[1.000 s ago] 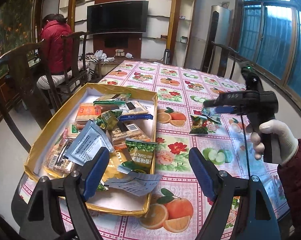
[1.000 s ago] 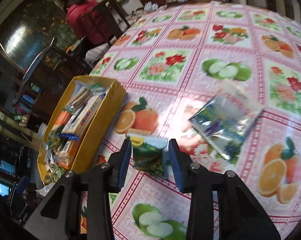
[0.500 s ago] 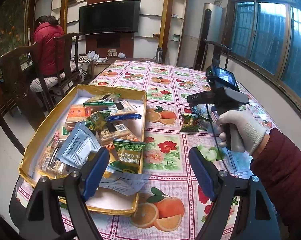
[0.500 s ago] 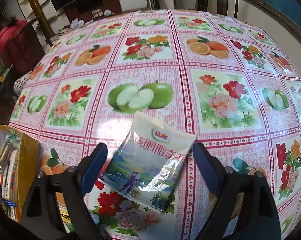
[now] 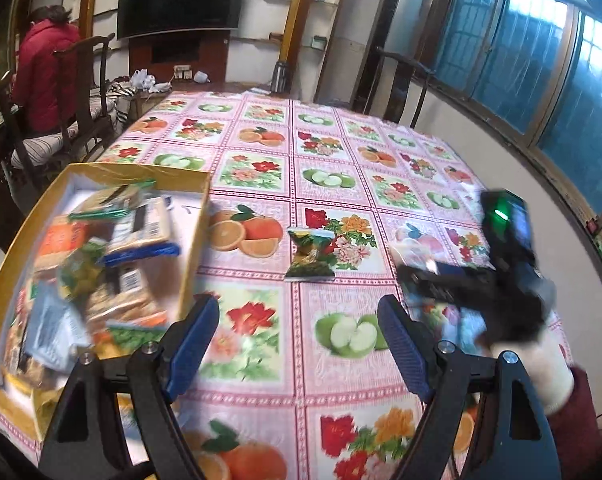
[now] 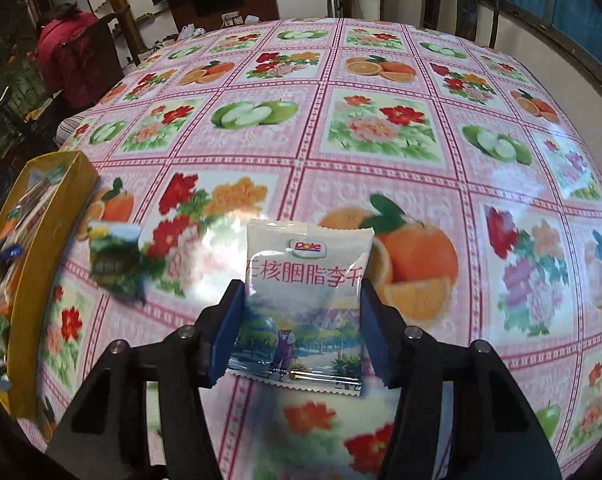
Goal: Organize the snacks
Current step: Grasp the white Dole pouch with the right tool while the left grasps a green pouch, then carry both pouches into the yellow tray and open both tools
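Snacks come first: nearest to us, a white Dole packet (image 6: 305, 304) lies flat on the bench (image 6: 381, 184) between the pads of our right gripper (image 6: 299, 332), whose jaws are closing with the pads at the packet's two side edges; its lower edge blurs into the cloth, and we cannot tell how firmly it is pinched. Our left gripper (image 5: 299, 344) hangs released over bare tablecloth, nothing between its pads. Farther out lies a small green packet (image 5: 311, 256), its print too smeared to read. To the left, the yellow box (image 5: 197, 248) holds a blurred heap of packets, its near corner cut off by the frame. Beyond, a person in red (image 5: 47, 76) sits facing away on a chair.
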{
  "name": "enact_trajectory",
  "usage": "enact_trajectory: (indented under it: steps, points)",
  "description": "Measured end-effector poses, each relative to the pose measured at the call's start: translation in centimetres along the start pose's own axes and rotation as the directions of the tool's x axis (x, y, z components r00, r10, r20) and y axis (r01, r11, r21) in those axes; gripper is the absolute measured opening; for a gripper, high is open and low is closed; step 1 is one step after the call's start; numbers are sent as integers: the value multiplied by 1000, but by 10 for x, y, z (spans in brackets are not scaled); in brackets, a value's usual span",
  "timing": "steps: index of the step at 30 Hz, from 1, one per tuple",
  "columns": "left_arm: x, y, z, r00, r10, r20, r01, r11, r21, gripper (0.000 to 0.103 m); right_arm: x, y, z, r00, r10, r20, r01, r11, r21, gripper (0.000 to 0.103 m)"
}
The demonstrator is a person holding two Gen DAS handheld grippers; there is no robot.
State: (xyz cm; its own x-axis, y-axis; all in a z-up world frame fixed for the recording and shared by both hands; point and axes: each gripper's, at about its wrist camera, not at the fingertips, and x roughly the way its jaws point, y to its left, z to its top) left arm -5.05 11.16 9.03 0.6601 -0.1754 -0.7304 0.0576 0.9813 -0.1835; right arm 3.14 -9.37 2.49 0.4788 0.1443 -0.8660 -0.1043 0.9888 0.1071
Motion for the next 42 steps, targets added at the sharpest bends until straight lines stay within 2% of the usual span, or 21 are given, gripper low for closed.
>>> enact_trajectory:
  steps: [4,7,10,11,12,14,19,24,29,35,39,42]
  points:
    - [51,-19,16,997,27,-66,-25,999,29,81,-16,-11,-27,998,25,52,-25,1000,-9,57]
    - [82,-28,20,994,77,-76,-71,994,79,81,-17,-14,-26,997,45,58,-44,999,-11,57]
    - [109,-30,20,986,110,-126,-97,990,104,79,-17,-14,-27,996,60,61,-59,998,-15,57]
    - [116,-30,20,984,108,-145,-93,990,106,74,-17,-14,-28,996,68,61,-67,998,-16,57]
    - [122,-31,19,982,101,-162,-84,991,108,62,-18,-14,-28,995,77,61,-76,997,-15,57]
    - [132,-34,17,977,105,-184,-84,989,120,47,-18,-15,-28,994,86,62,-85,996,-9,57]
    - [129,-32,16,986,77,-149,-65,994,85,46,-18,-17,-29,993,97,65,-97,995,-3,57]
    - [108,-34,14,991,72,-110,-63,995,83,46,-19,-20,-28,991,114,69,-115,993,12,56]
    - [60,-44,5,999,25,-39,-21,996,87,46,-19,-23,-28,983,166,75,-169,985,37,56]
    - [-10,-32,-9,998,-40,57,38,998,45,46,-26,-24,-28,945,302,121,-311,949,59,55]
    - [-56,2,-23,990,-14,139,17,1000,-21,46,-34,-19,-29,925,339,170,-351,936,40,55]
    - [-82,33,-38,982,70,177,-60,996,-61,46,-42,-11,-31,918,337,207,-347,938,12,55]
